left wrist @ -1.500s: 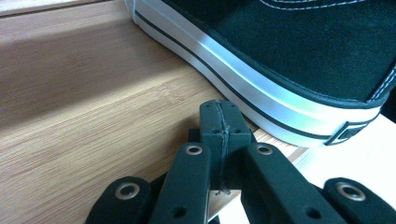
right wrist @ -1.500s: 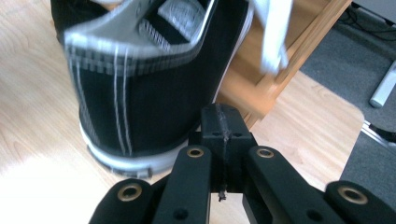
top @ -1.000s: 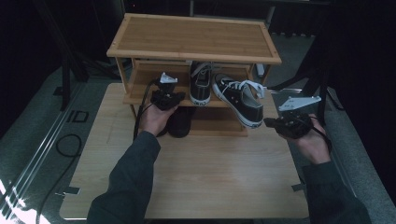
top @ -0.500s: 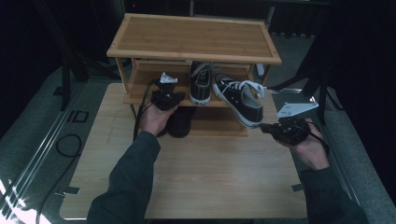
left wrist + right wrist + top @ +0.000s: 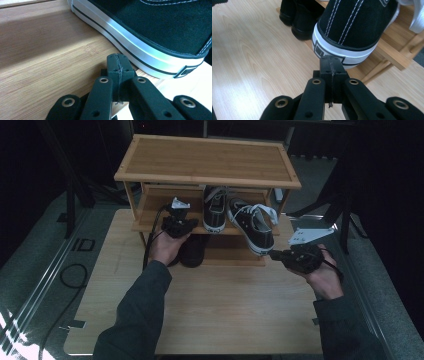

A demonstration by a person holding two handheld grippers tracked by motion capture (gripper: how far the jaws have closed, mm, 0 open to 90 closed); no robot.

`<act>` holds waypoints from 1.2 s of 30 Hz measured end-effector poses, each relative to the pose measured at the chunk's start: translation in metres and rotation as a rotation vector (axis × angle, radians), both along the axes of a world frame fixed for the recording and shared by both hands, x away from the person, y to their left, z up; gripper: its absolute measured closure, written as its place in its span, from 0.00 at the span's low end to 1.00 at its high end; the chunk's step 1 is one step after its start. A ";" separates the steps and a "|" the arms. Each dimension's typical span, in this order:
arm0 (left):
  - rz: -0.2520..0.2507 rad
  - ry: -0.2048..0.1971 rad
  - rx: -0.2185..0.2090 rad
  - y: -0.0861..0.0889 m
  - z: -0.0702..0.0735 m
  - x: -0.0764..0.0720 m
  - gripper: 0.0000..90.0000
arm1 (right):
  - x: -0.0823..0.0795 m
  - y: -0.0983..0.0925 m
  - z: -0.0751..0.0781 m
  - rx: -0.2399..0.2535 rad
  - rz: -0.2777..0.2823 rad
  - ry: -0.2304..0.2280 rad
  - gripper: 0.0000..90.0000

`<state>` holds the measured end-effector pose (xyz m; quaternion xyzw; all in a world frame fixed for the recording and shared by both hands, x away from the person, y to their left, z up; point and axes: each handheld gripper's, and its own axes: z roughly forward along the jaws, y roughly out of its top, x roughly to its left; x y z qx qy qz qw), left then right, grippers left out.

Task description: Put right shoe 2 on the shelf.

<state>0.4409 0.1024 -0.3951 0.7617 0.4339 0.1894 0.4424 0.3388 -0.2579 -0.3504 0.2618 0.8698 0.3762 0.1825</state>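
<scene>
- The left tool (image 5: 181, 224) rests at the front edge of the middle shelf (image 5: 150, 215) of the wooden shoe rack (image 5: 205, 160), clenched with nothing between its jaws.
- In the left gripper view, its closed tips (image 5: 117, 65) sit on the shelf board just beside the white sole of the left sneaker (image 5: 160, 32).
- The right tool (image 5: 276, 253) is likewise clenched and empty, held level above the counter (image 5: 220, 310).
- In the right gripper view, its tips (image 5: 331, 65) are at the heel of the right sneaker (image 5: 352, 27), touching or nearly so.
- That sneaker lies angled on the middle shelf, heel jutting past the front edge.
- A pair of black shoes (image 5: 192, 251) stands below, under the shelf.
</scene>
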 end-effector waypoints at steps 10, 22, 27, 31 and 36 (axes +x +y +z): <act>-0.001 0.000 -0.002 0.000 0.000 0.000 1.00 | 0.008 0.019 -0.006 0.003 0.034 0.012 1.00; -0.003 0.001 -0.005 0.000 0.000 0.000 1.00 | 0.017 0.038 -0.007 0.015 0.070 0.012 1.00; -0.002 0.001 -0.006 0.001 0.000 0.000 1.00 | 0.021 0.048 -0.010 -0.031 0.036 -0.020 1.00; -0.005 0.002 -0.011 0.001 -0.001 0.001 1.00 | 0.027 0.050 -0.012 0.023 0.058 0.007 1.00; -0.001 0.001 -0.008 0.001 0.000 0.000 1.00 | 0.028 0.058 -0.013 0.028 0.065 0.004 1.00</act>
